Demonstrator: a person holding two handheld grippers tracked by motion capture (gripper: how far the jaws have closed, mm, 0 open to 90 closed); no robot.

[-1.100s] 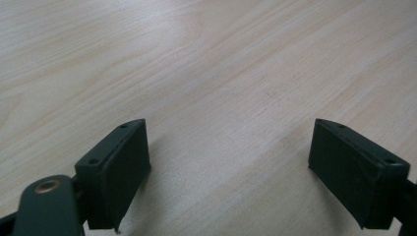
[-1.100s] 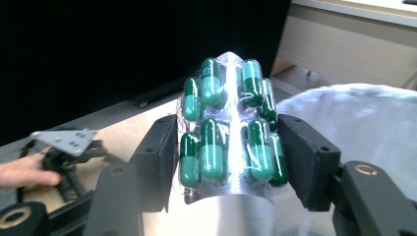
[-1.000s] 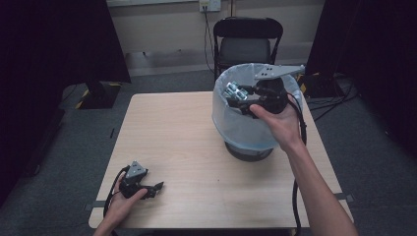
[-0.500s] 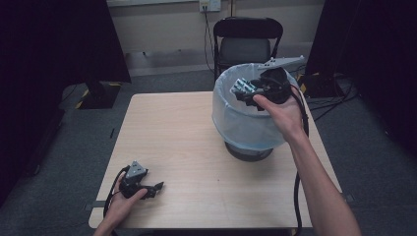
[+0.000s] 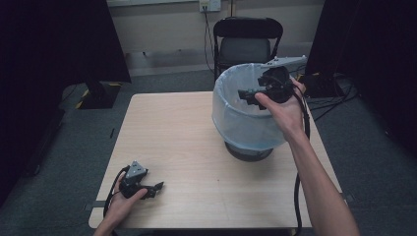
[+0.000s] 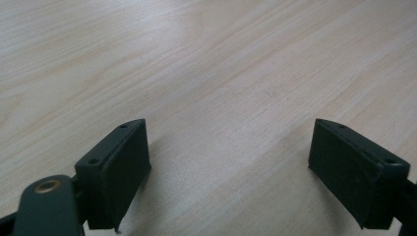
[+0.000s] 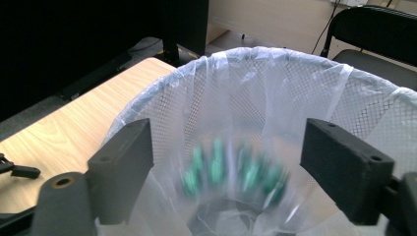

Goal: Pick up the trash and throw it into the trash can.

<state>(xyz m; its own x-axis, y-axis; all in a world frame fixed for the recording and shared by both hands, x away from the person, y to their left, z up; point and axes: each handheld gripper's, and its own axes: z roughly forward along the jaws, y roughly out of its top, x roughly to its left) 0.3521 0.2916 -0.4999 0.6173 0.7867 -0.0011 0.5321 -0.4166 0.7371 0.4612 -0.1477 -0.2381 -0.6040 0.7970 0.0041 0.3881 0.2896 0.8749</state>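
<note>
I held the right gripper point(image 5: 248, 94) over the open mouth of a mesh wastebasket point(image 5: 236, 125) lined with a clear plastic bag point(image 7: 275, 98), its jaws spread wide with nothing between them. The basket stood on the right half of the light wooden table point(image 5: 182, 132), toward the far edge, with its dark base on the tabletop. From the right gripper view, the two black jaws framed the basket's interior, and a blurred green object point(image 7: 231, 172) showed low inside the liner, near the bottom; its shape was too smeared for me to say what it was, or whether it was resting or in the air. My right hand point(image 5: 282, 105) gripped the tool from the near side of the rim, the forearm reaching in from the lower right, a black cable point(image 5: 297, 196) trailing beside it.

My left gripper point(image 5: 156, 187) lay low at the near left corner of the table, held in my left hand point(image 5: 123, 199), well apart from the basket. In the left gripper view its jaws stood wide open just over bare wood grain, nothing caught between them.

Beyond the table's far edge stood a black folding chair point(image 5: 248, 37), against a pale wall, with dark curtains at either side and grey carpet point(image 5: 78, 142) underfoot.
</note>
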